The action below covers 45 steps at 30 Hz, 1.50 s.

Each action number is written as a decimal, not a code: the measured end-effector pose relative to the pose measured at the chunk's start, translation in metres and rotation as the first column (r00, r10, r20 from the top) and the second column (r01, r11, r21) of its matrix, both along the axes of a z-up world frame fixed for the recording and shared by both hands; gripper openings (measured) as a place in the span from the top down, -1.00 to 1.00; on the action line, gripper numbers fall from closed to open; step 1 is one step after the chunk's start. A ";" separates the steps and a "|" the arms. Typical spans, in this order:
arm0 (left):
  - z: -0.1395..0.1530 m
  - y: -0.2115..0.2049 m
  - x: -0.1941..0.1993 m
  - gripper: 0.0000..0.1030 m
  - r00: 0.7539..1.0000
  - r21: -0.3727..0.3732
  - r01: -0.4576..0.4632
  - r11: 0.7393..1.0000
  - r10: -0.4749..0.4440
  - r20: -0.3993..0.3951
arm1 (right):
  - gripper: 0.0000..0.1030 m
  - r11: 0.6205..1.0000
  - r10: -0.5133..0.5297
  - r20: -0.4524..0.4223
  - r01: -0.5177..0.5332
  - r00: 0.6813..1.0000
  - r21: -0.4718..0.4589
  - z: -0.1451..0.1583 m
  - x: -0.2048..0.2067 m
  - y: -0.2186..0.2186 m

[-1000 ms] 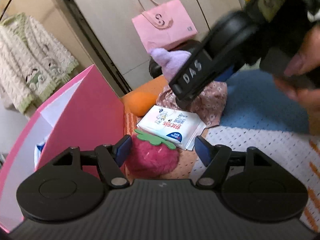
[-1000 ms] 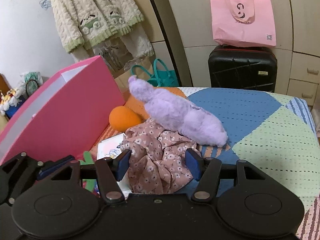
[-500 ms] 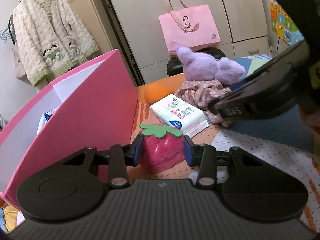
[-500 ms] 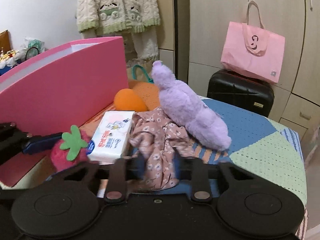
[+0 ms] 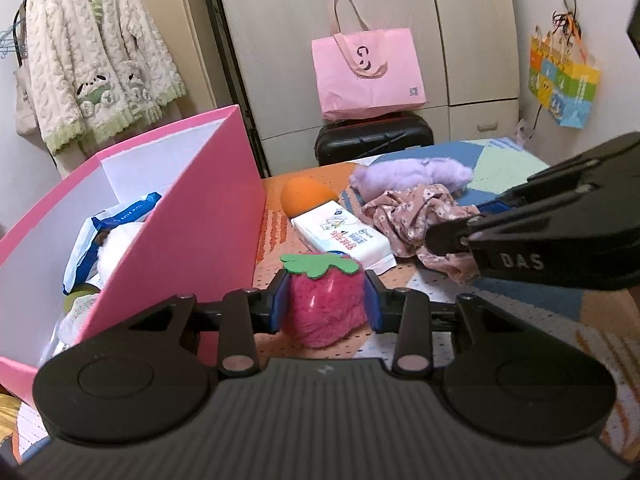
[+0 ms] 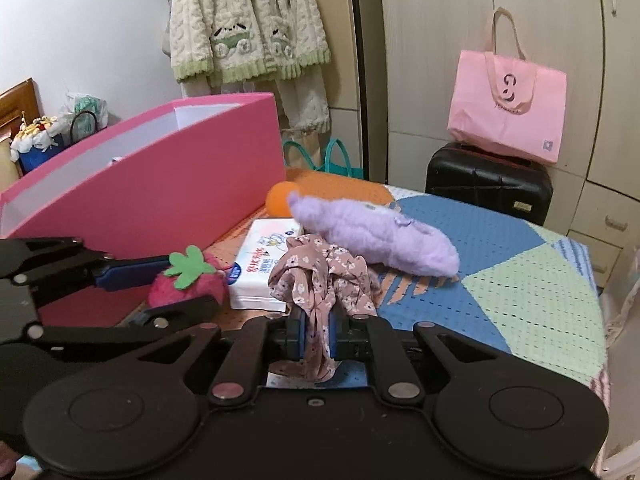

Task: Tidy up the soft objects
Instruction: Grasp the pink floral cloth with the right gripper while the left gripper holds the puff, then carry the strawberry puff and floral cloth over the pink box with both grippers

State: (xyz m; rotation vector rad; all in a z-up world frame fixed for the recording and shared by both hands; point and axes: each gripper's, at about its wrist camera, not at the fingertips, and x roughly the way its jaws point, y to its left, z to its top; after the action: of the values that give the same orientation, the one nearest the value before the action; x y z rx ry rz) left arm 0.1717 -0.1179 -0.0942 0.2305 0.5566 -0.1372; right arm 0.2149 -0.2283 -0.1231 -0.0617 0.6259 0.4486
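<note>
**A:** What are the two grippers holding, and why?

**B:** The left gripper (image 5: pixel 325 305) is clenched on a pink plush strawberry (image 5: pixel 326 300), its blue pads pressing both fuzzy sides. The toy sits on the bedspread (image 6: pixel 520 280) just beside the pink storage box (image 5: pixel 192 232). The right gripper (image 6: pixel 318 338) is clamped on a bunch of floral fabric (image 6: pixel 320 280), which hangs crumpled between its pads. My guess is that each grips its item so both can go into the box, which is open at the top and already holds a wipes packet and other soft things.

**A:** What else is still out?

**B:** A purple plush toy (image 6: pixel 372 236), an orange ball (image 5: pixel 304 196) and a white tissue pack (image 5: pixel 340 236) lie on the bedspread near the box.

**A:** What differs from a second ago?

**B:** Then both sets of jaws stood wide, the strawberry and the fabric lying loose between them. Now both are squeezed tight. The views have also levelled out, so the box and wardrobe stand more upright.
</note>
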 end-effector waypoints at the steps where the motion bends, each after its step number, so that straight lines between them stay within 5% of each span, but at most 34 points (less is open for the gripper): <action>1: 0.001 0.001 -0.002 0.29 1.000 -0.006 0.003 1.000 -0.003 0.000 | 0.75 1.000 -0.001 0.004 0.001 1.000 0.000 0.001 -0.004 0.000; 16: 0.022 0.017 -0.033 0.29 0.997 -0.125 0.071 0.990 -0.072 -0.003 | 0.74 0.999 -0.038 0.037 0.038 0.999 0.001 0.019 -0.067 -0.013; 30: 0.036 0.030 -0.067 0.29 0.987 -0.161 0.152 0.975 -0.159 -0.027 | 0.73 0.999 -0.026 -0.051 0.028 0.998 0.037 0.025 -0.107 -0.010; 45: 0.053 0.057 -0.111 0.29 0.960 -0.209 0.244 0.947 -0.266 -0.083 | 0.71 0.993 0.104 -0.080 -0.099 0.991 0.059 0.049 -0.161 0.012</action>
State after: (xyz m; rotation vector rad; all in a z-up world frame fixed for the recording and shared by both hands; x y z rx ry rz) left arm 0.0604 -0.0613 -0.0416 0.1010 0.6169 -0.4575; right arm 0.0539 -0.2165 -0.0738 -0.0232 0.6941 0.5685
